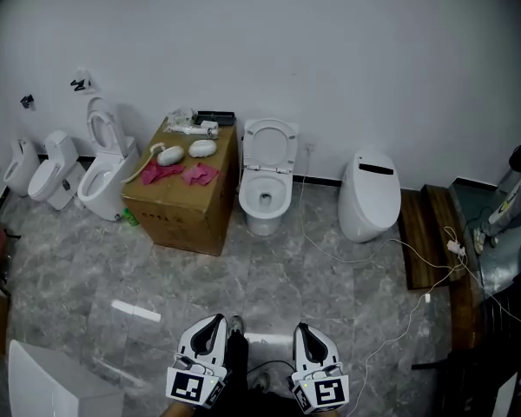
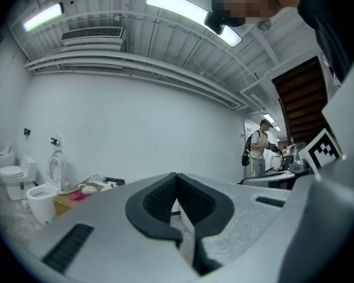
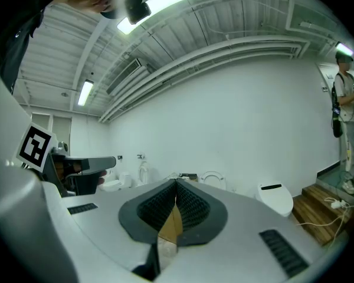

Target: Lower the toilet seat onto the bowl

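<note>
At twelve o'clock, open floor [image 1: 269,272] separates us from the raised toilet seat [image 1: 270,143]. Our left claw [image 1: 212,321] and right claw [image 1: 305,328] are closed, well short.

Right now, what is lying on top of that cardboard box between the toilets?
On the cardboard box: two white oval pieces, two pink cloths, and white fittings beside a dark tray at its back edge. Anything under the cloths is covered.

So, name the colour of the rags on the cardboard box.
The rags are pink; clearest in head view.
</note>
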{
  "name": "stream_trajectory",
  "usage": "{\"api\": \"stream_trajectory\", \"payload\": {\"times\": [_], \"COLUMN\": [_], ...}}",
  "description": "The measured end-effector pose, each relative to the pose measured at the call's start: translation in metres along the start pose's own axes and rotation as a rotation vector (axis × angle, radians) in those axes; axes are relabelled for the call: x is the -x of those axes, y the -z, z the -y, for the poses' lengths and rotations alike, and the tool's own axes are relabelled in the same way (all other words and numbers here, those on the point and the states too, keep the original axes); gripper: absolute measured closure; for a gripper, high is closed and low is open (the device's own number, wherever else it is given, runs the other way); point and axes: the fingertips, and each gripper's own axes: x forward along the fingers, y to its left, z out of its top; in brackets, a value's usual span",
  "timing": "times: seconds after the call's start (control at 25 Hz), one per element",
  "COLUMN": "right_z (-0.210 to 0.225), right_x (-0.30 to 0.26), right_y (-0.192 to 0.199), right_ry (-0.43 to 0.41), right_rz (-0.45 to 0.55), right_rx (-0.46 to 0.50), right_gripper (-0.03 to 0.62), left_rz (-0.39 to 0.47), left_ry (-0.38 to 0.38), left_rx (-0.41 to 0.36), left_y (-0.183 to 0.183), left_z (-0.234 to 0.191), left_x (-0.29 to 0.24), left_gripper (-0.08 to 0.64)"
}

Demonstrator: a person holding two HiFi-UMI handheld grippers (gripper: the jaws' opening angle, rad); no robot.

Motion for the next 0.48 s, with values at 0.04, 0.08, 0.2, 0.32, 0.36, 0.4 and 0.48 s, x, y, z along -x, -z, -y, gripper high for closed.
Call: {"api": "stream_trajectory", "payload": {"times": [0.04,0.08,0.2,0.32,0.36,0.4,0.48], "right_z": [0.004,0.007,0.015,0.025,0.028,0.032,0.037], "right_x": [-0.011,-0.023,-0.06,-0.105,-0.122,-0.139,-0.173], "right_y": [-0.001,-0.001,-0.005,-0.013,-0.016,-0.019,-0.027], "right_ry": [0.004,0.007,0.02,0.038,0.045,0.054,0.074], "right_rz": [-0.002,-0.003,-0.006,-0.004,-0.003,-0.002,-0.004], "right_rx": [0.003,0.009,0.026,0.033,0.035,0.038,0.04], "right_gripper": [0.566,0.566,0.566,0.566,0.566,0.566,0.566], "left_rz": [-0.021,-0.039,-0.004,0.008,0.002,-0.003,0.0], "left_ry": [0.005,0.011,0.034,0.06,0.065,0.07,0.088], "left_rx": [0.003,0.009,0.027,0.031,0.027,0.026,0.038], "left_y": [0.003,0.007,0.009,0.0,-0.003,-0.005,-0.009], "left_z": [-0.005,-0.011,-0.032,-0.058,-0.069,-0.08,-0.102], "left_x": [-0.01,-0.021,-0.057,-0.102,-0.117,-0.131,-0.157], "left_gripper": [0.551,0.551,0.551,0.551,0.551,0.551,0.551]}}
